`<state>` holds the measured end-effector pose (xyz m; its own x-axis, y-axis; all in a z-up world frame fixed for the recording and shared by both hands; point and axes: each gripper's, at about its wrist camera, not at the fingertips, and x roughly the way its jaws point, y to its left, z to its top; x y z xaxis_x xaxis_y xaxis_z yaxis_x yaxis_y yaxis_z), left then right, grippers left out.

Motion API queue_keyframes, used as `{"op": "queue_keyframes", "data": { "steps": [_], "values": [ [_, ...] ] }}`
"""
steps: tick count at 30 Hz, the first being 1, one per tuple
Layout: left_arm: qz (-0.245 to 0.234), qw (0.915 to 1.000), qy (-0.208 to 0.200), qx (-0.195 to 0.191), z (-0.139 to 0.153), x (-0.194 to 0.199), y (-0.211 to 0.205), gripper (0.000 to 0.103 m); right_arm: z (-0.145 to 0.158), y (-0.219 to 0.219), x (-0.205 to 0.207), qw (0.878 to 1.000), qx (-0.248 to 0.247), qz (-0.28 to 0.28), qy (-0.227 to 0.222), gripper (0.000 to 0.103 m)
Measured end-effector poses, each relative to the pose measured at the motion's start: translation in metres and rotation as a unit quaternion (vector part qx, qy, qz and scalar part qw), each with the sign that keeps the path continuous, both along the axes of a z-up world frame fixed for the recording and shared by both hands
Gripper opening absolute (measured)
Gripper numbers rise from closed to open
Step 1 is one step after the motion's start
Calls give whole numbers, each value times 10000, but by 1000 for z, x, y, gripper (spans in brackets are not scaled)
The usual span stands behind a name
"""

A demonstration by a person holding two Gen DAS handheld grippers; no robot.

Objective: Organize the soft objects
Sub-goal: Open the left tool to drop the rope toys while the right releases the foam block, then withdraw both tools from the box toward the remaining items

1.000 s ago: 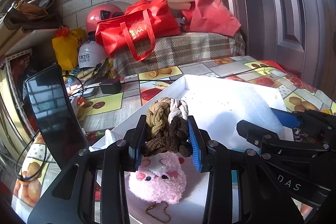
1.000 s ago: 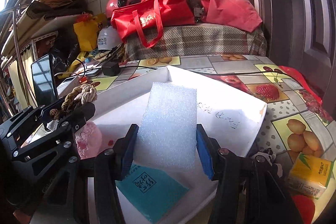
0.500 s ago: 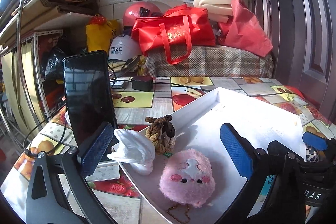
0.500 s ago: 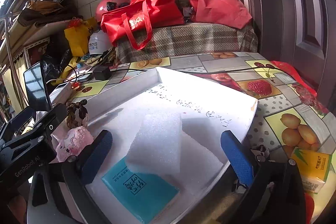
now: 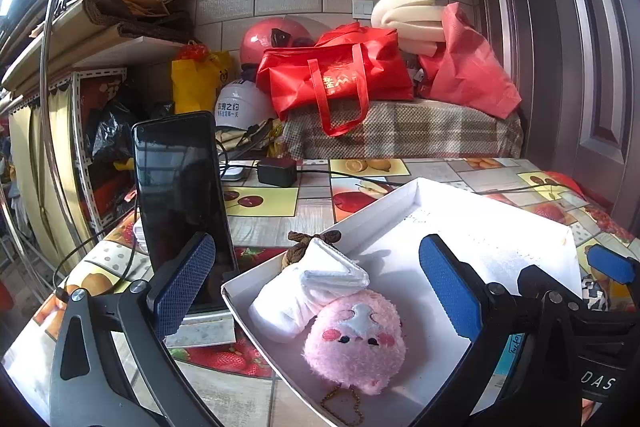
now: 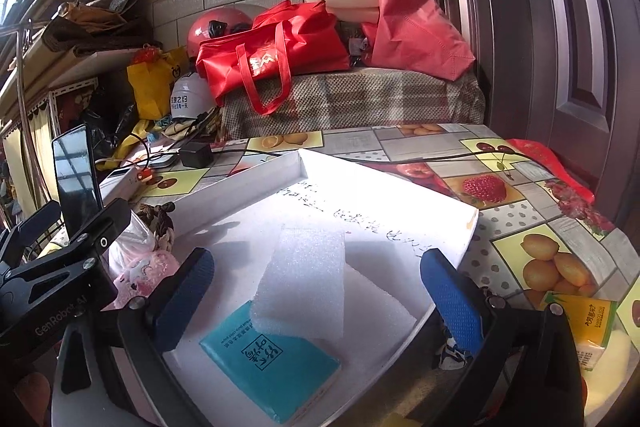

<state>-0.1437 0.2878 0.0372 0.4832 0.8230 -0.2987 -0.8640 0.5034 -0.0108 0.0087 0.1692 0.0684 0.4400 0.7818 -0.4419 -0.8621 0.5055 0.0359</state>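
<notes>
Both claws have let go since a second ago: the left one then pinched the braided rope toy and the right one the white foam sheet, and now each has just been opening and stands wide apart with nothing pressed between its pads. From the left wrist, the left claw [image 5: 316, 283] hovers over the near corner of the white tray [image 5: 496, 223], which sits on the fruit-patterned surface [image 5: 280, 223]. Inside that corner lies the pink plush toy [image 5: 356, 339] with a small chain at its lower end, a folded white cloth [image 5: 308, 291] touching its upper side, and the braided rope toy [image 5: 308, 243] behind the cloth against the tray wall. An upright smartphone [image 5: 180, 203] stands just left of the tray, and part of the right claw shows at the right edge. From the right wrist, the right claw [image 6: 320, 299] spreads over the tray's near side, where the white foam sheet [image 6: 304, 279] lies slanted between the pads without touching them, its lower edge resting on a teal packet [image 6: 272, 359]. A yellow tissue pack [image 6: 592, 327] lies on the surface to the right, outside the tray.
</notes>
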Motion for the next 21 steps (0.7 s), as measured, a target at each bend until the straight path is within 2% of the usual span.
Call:
{"op": "queue_keyframes", "data": {
  "steps": [12, 21],
  "values": [
    [50, 10000, -55, -4, -2, -10, -14, 103, 2, -17, -22, 9996, 82, 124, -243, 103],
    [-52, 10000, -46, -37, -2, -21, -33, 103, 3, -42, -50, 9967, 46, 605, -533, 103]
  ]
}}
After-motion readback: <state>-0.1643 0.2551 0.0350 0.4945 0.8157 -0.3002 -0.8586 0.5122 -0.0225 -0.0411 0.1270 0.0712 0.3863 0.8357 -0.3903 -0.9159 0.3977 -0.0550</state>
